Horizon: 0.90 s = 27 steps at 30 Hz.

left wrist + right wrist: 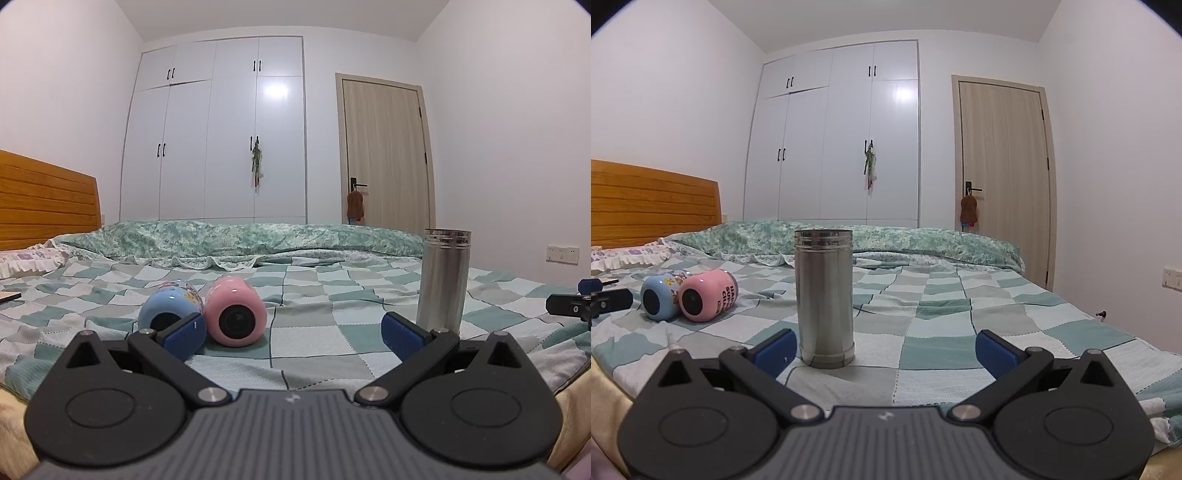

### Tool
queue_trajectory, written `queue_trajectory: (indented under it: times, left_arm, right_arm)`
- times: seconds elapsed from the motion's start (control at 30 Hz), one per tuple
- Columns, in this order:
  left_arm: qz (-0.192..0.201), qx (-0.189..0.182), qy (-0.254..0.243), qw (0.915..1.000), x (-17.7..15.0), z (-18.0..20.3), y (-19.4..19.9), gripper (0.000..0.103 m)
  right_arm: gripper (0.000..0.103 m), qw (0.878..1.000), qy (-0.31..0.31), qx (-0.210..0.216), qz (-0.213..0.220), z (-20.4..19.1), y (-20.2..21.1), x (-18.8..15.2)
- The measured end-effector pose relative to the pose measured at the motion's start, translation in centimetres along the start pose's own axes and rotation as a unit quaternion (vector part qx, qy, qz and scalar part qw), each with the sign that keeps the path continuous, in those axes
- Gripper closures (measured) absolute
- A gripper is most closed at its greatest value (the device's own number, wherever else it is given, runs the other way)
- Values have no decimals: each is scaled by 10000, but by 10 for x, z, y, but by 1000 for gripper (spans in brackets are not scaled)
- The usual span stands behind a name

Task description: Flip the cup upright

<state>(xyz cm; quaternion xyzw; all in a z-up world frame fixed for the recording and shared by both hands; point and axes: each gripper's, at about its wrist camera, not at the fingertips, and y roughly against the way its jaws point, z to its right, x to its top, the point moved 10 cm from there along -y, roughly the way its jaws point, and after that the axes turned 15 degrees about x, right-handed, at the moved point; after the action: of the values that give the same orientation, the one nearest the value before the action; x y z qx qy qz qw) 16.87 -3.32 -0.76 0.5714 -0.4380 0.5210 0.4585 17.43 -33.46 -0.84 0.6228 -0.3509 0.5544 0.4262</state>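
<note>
A pink cup (236, 312) and a blue cup (171, 308) lie on their sides, touching, on the checked bedspread, with their dark round ends toward me. A steel cup (443, 280) stands on end to the right. My left gripper (293, 338) is open and empty, just short of the two lying cups; its left fingertip overlaps the blue cup in view. In the right wrist view the steel cup (824, 297) stands just ahead of my open, empty right gripper (884, 349), near its left finger. The pink cup (707, 295) and blue cup (661, 297) lie far left.
The bed (332, 295) has a rumpled green quilt (240, 238) at the back and a wooden headboard (44, 199) at left. The other gripper (570, 302) shows at the right edge. A white wardrobe (221, 129) and a door (384, 147) stand behind.
</note>
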Motion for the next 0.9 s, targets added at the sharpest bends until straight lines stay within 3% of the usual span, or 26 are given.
queue_trajectory:
  times: [0.9]
  left_arm:
    - [67,-9,52,10000,2,-1,2,0]
  right_arm:
    - [0,10000,31,8,23,-2,3,1]
